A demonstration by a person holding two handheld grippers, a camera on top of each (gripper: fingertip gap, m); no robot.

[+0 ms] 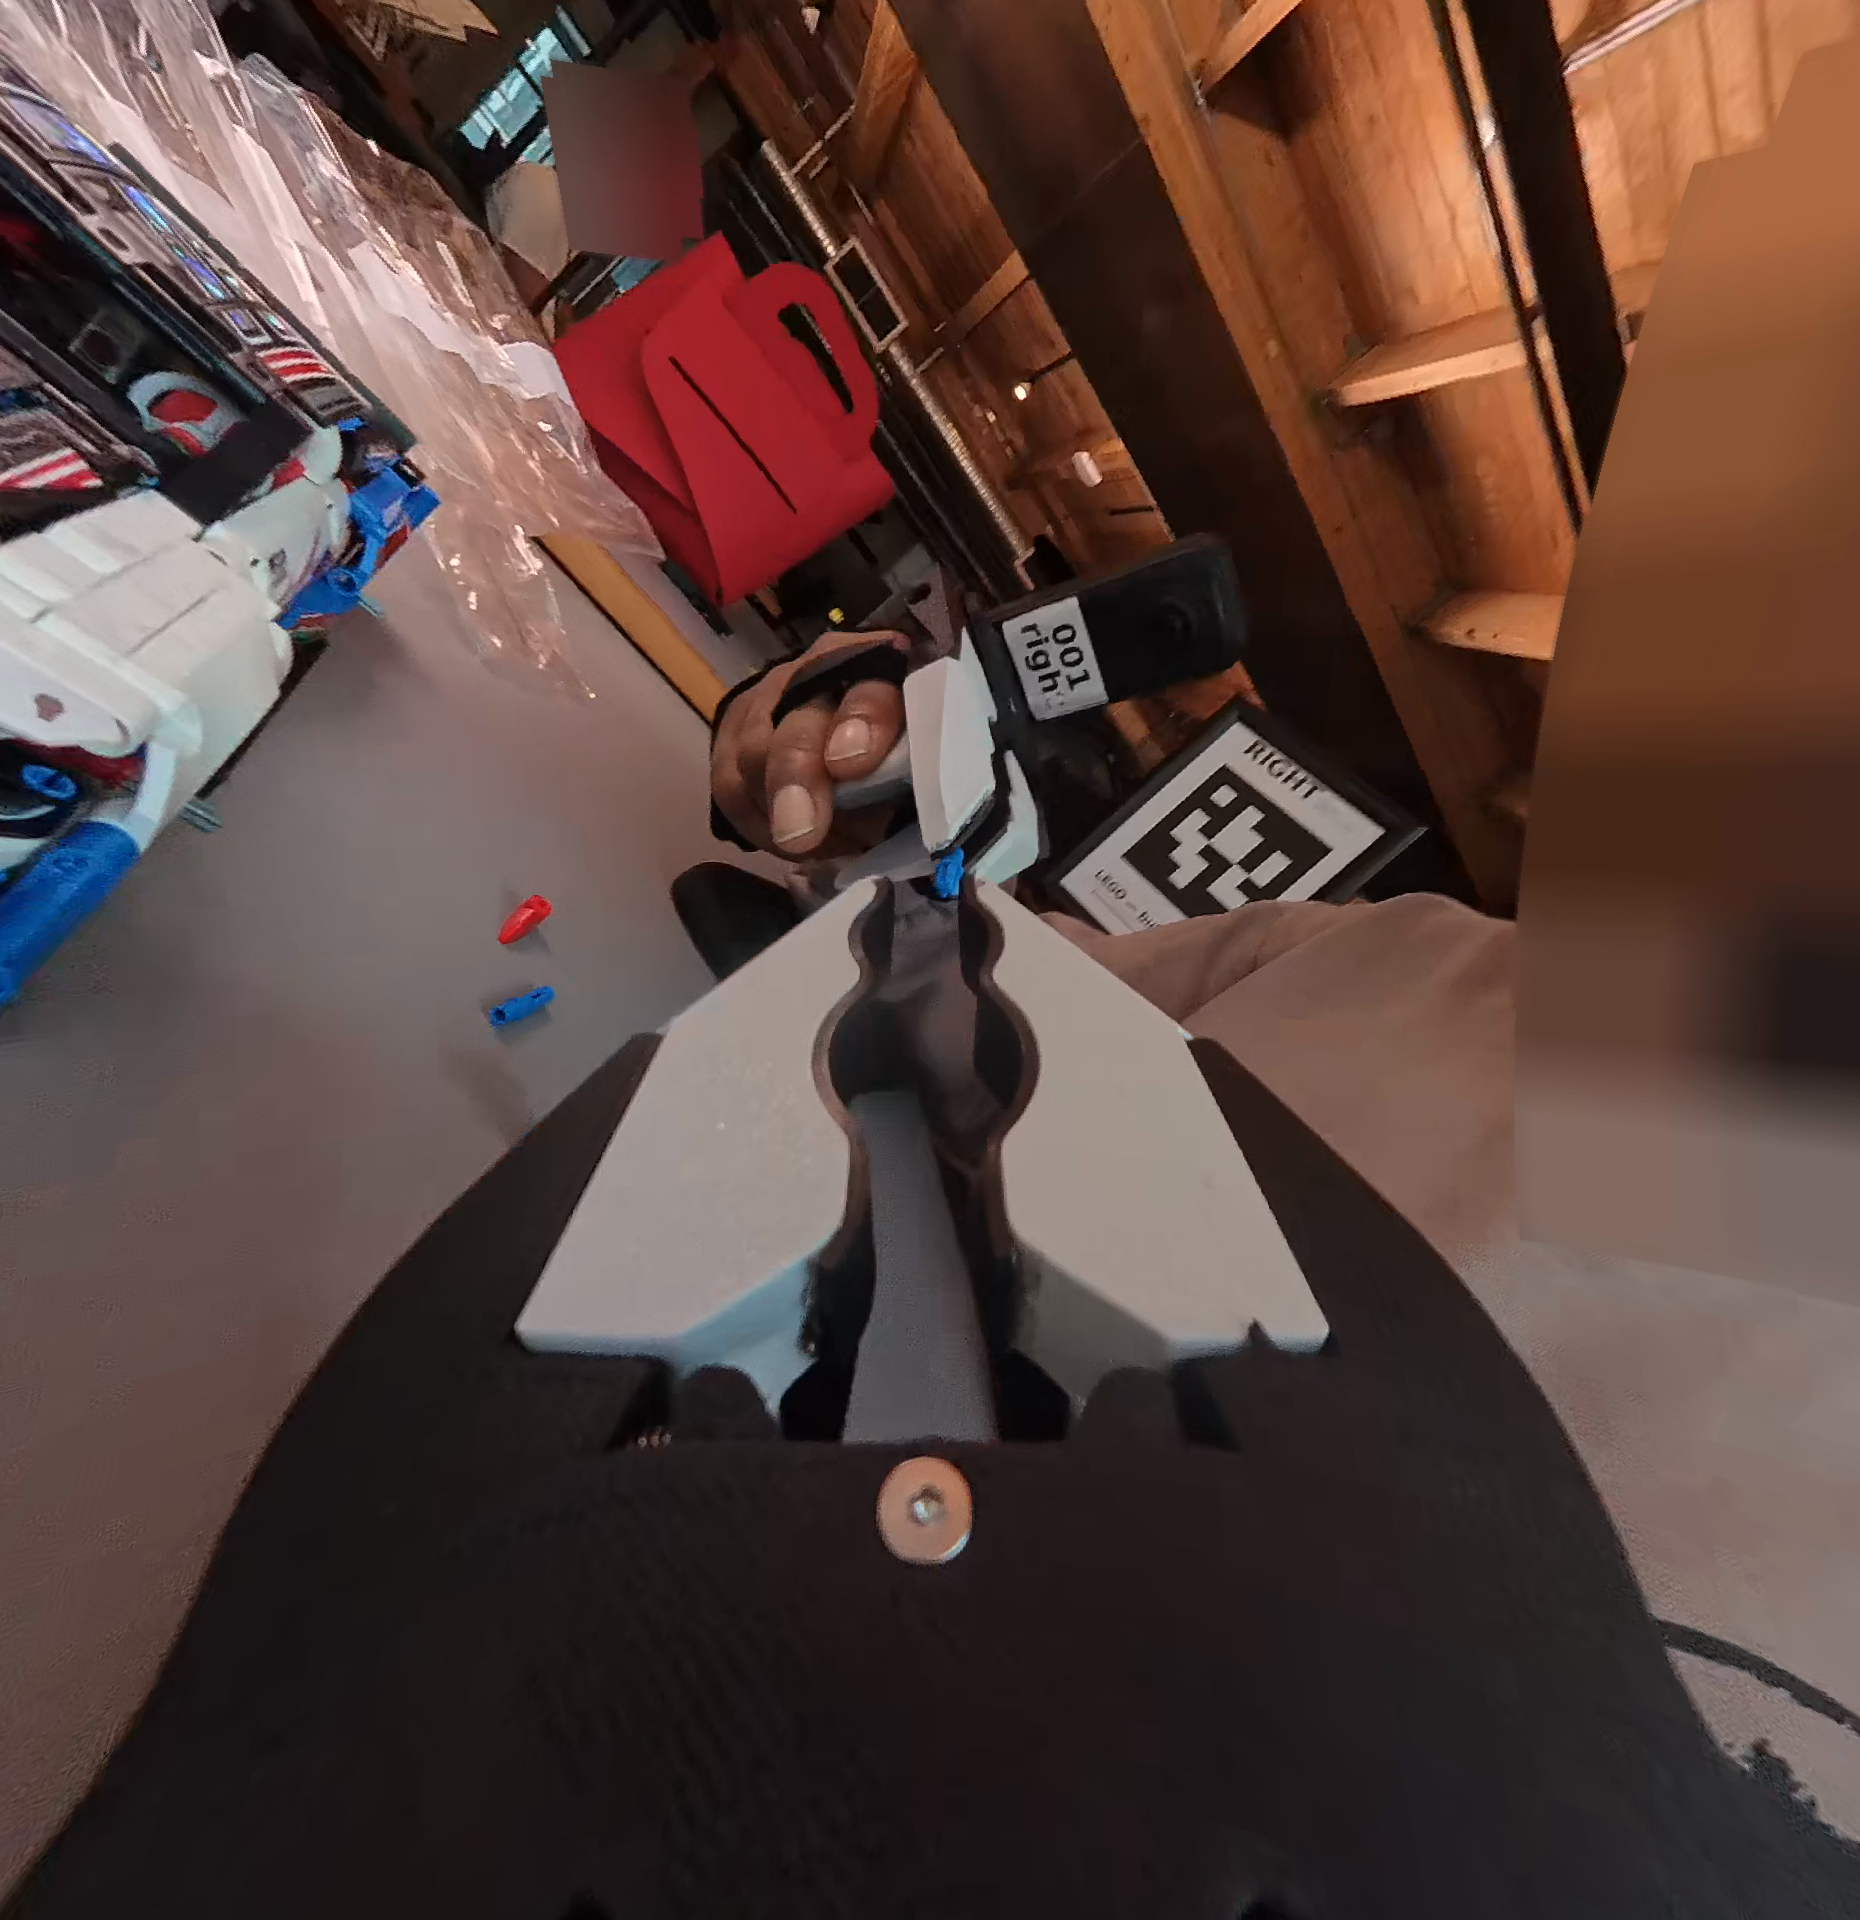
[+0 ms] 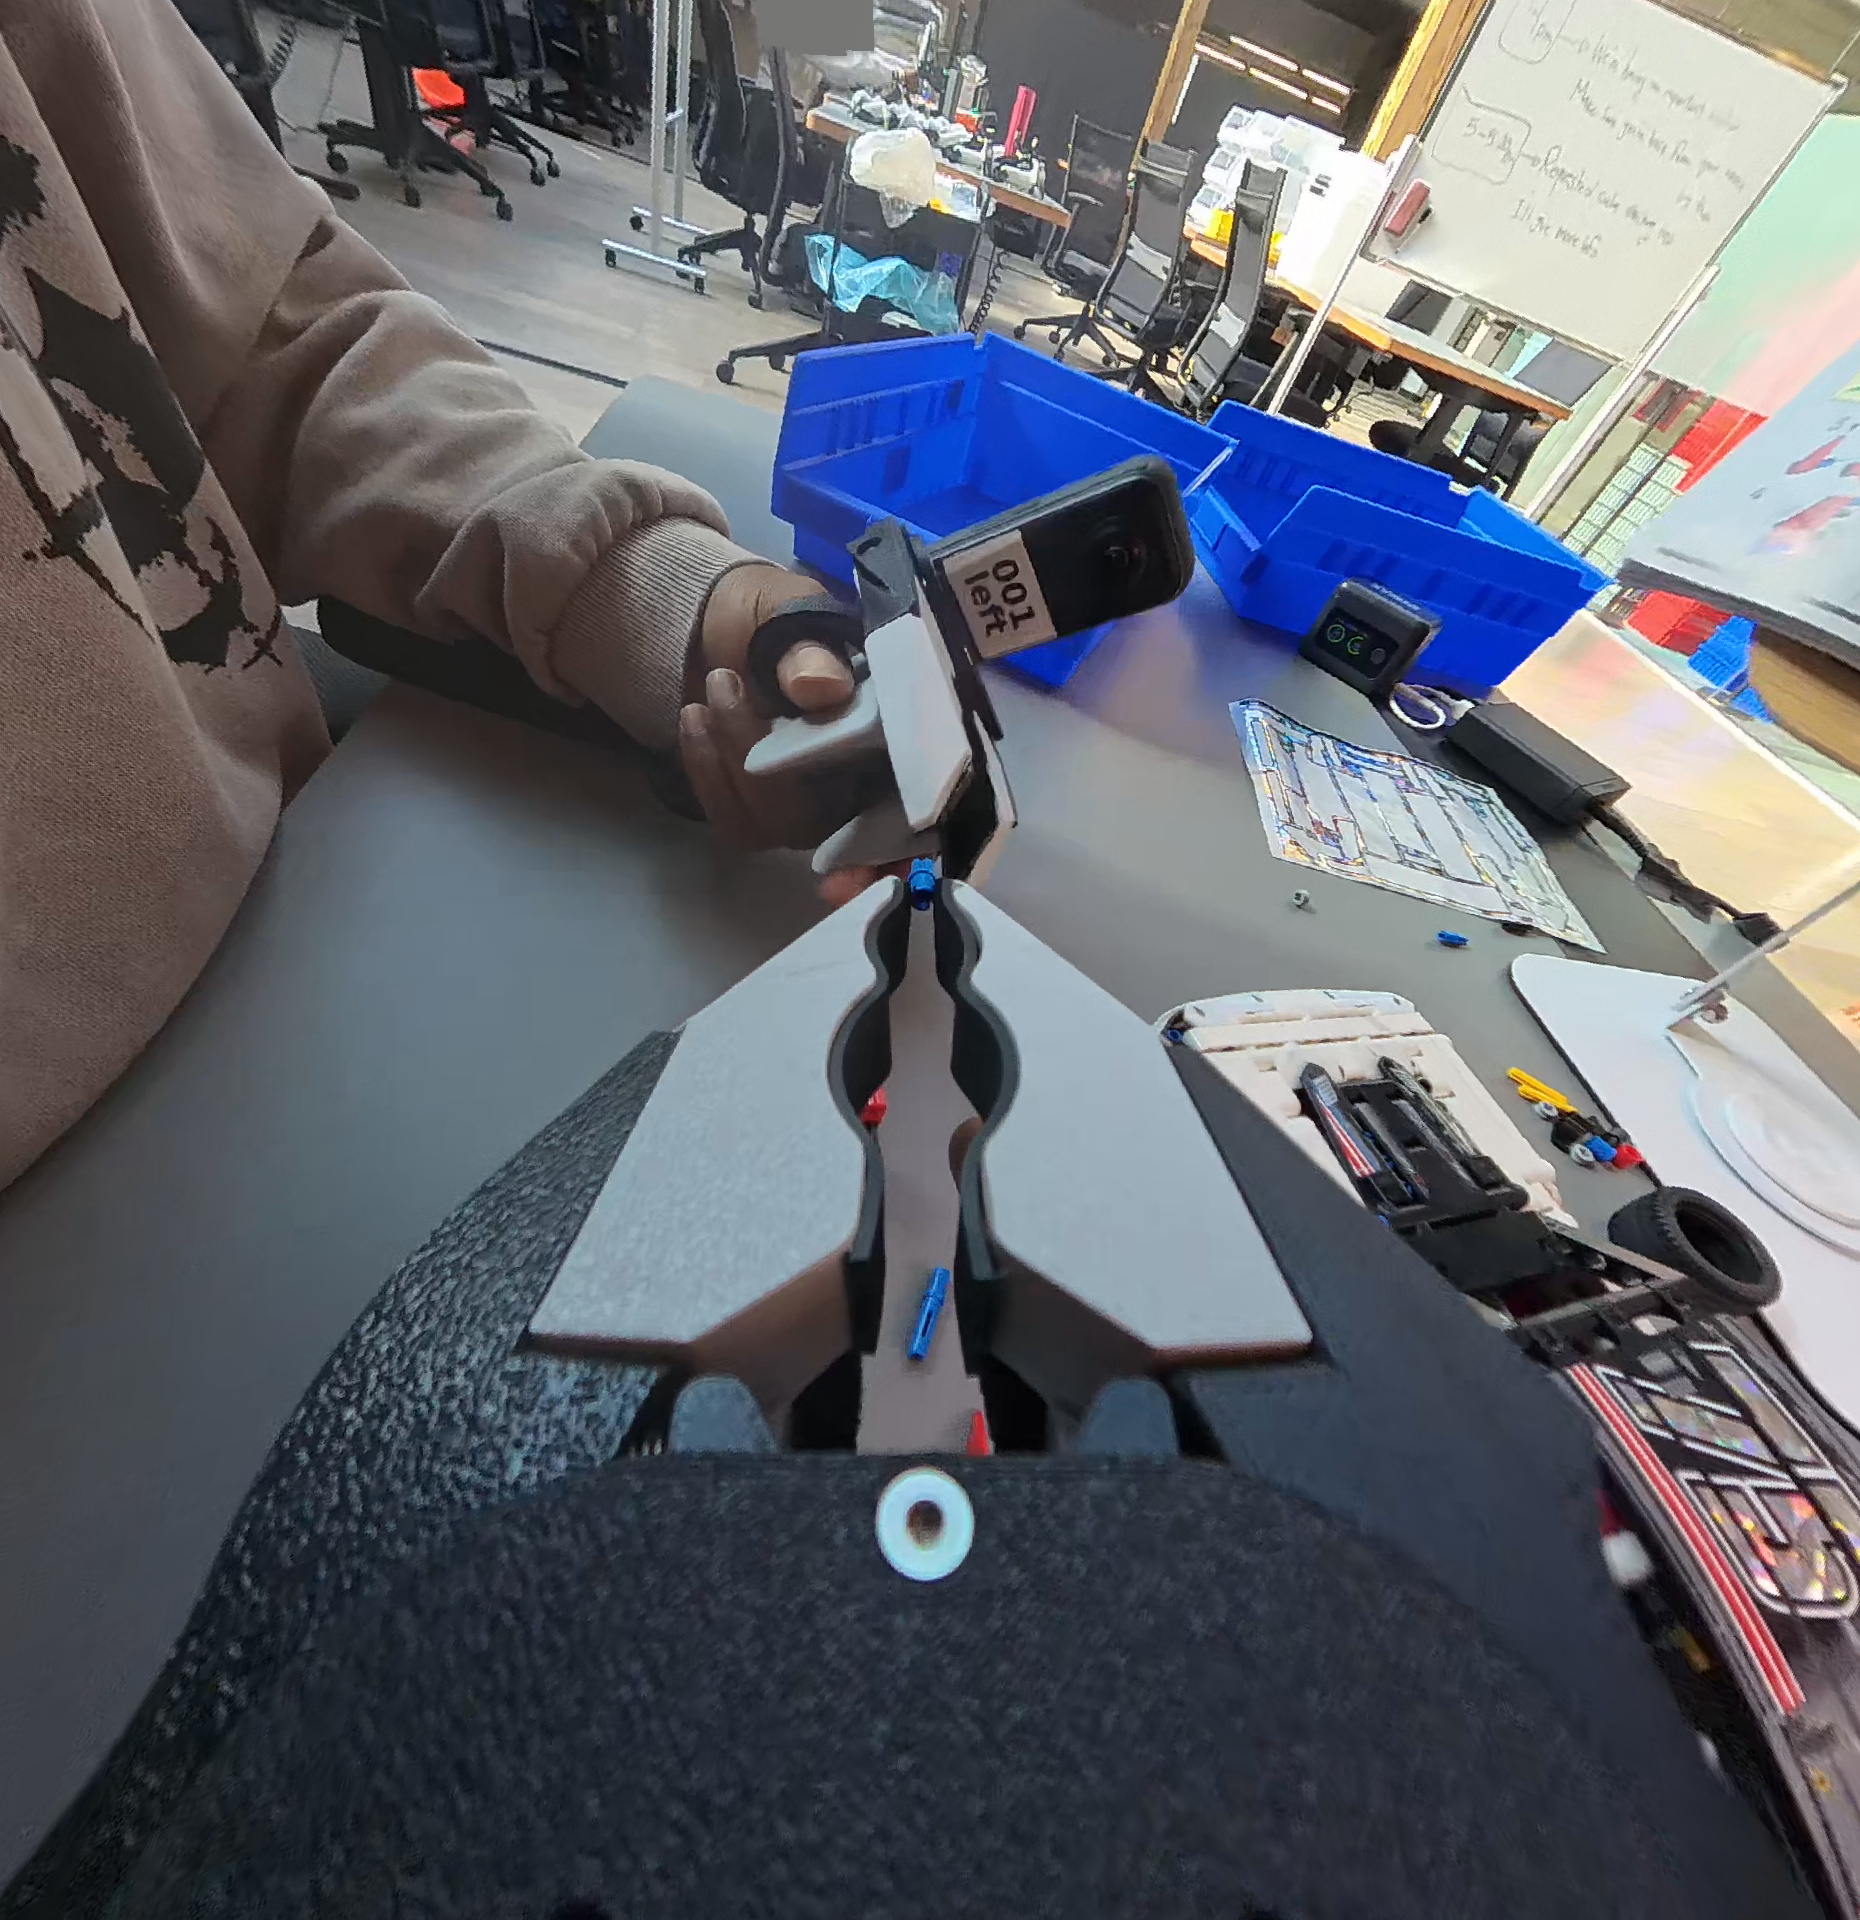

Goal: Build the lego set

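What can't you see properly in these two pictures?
- Left wrist view: the lego car is cut off by the left edge.
- Both views: which gripper pinches the tiny blue pin is unclear; tips meet there.
- Right wrist view: the red piece is mostly hidden behind a finger.

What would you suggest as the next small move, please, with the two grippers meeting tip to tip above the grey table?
Probably settle who holds the small blue pin: it sits pinched where the right gripper meets the left gripper above the grey table. One should likely open slightly and back off, since both seem to be clamping it.
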